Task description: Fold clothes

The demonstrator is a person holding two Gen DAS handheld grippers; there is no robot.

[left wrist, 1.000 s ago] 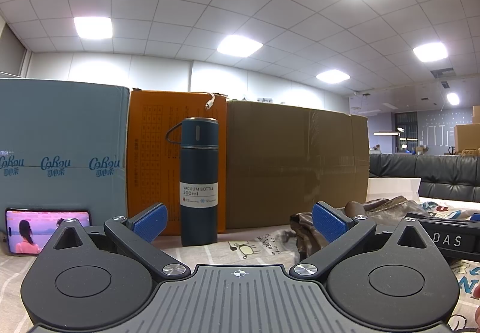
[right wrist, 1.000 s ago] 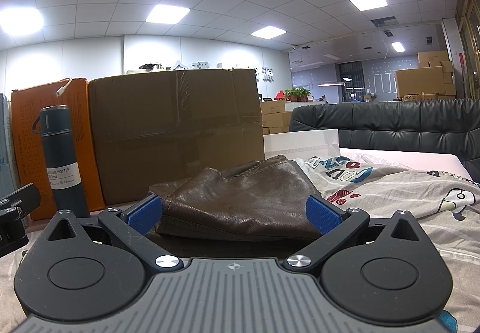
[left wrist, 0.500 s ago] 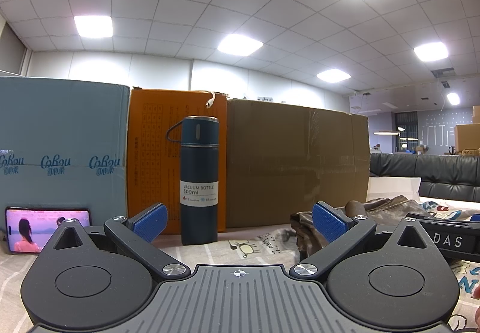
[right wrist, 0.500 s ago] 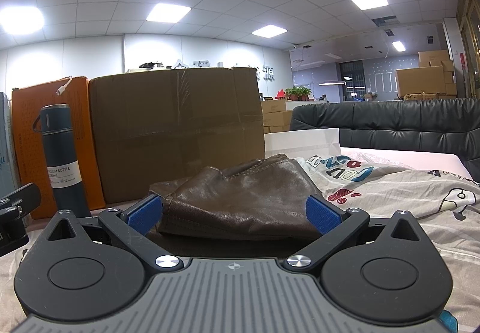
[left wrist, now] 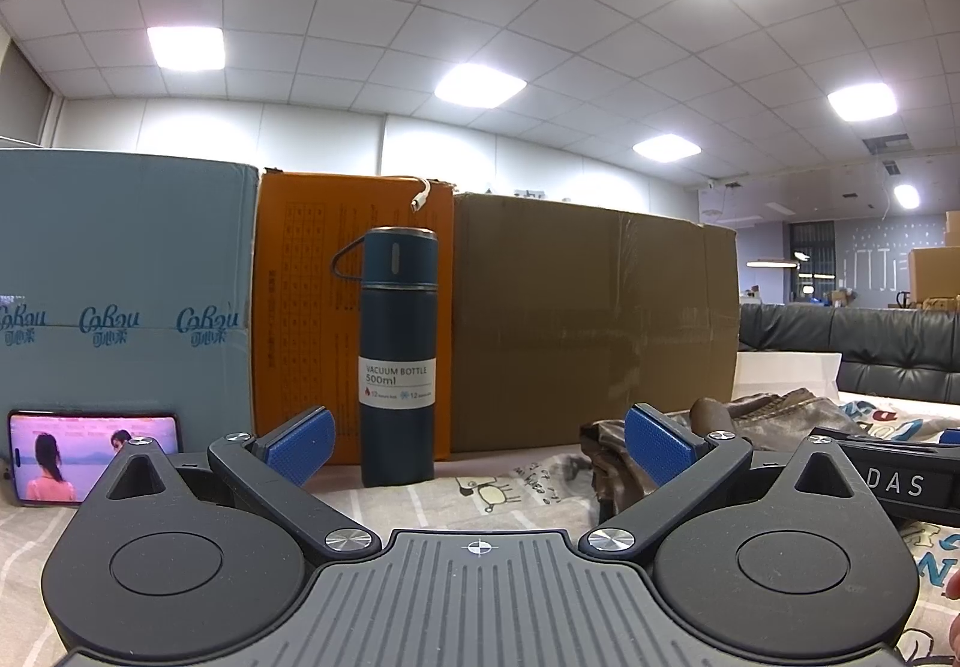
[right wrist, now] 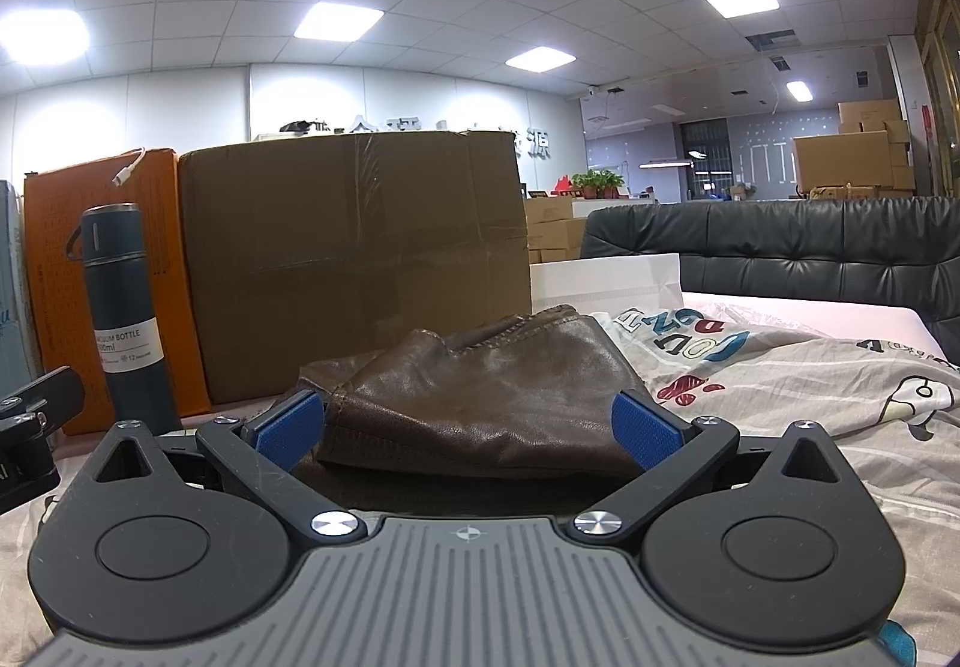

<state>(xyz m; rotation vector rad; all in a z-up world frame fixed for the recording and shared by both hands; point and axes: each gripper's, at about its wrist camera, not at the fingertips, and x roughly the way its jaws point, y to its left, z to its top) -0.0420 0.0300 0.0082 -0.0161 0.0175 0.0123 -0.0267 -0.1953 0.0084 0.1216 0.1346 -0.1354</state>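
A brown leather-like garment lies crumpled in a low heap on a printed cartoon sheet. My right gripper is open, low over the sheet, and the heap's near edge lies between its blue pads without being clamped. In the left wrist view the same garment is at the right, beyond the right pad. My left gripper is open and empty, pointing at a dark blue vacuum bottle. The other gripper's black body shows at the right edge.
Behind the sheet stand a teal box, an orange box and a brown cardboard box. A phone with a video playing leans on the teal box. A white box and a black sofa lie beyond.
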